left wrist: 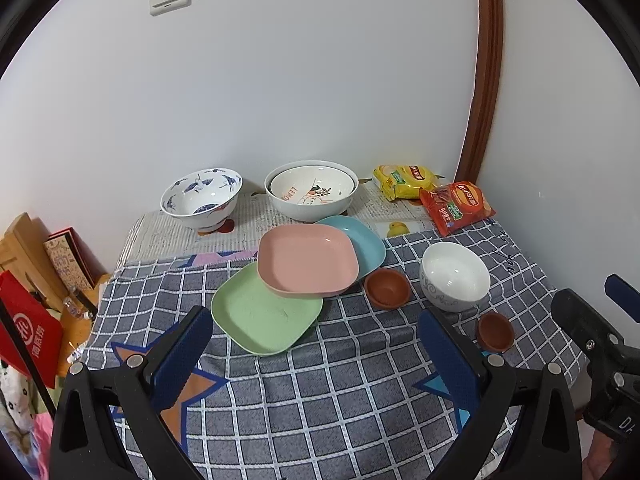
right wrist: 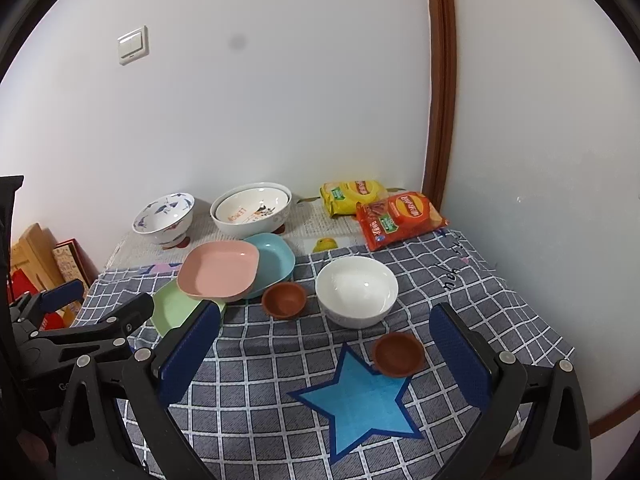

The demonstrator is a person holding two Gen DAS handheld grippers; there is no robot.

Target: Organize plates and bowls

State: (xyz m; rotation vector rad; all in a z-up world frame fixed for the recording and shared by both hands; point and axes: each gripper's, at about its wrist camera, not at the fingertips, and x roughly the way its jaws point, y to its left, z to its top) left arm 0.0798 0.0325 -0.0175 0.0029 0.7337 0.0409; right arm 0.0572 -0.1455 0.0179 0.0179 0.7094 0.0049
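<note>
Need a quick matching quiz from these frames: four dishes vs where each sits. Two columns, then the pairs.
Things:
1. pink plate
2. green plate
3. lemon bowl
4. blue-patterned bowl

Places:
A. nested inside a larger white bowl
B. alone at back left, on the newspaper
C. on top, overlapping two plates
D. lowest of the plates, nearest the tools

Pairs: 1-C, 2-D, 3-A, 4-B

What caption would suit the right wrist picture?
Open right gripper hovers over a checked cloth holding a white bowl, brown dishes and stacked coloured plates.
</note>
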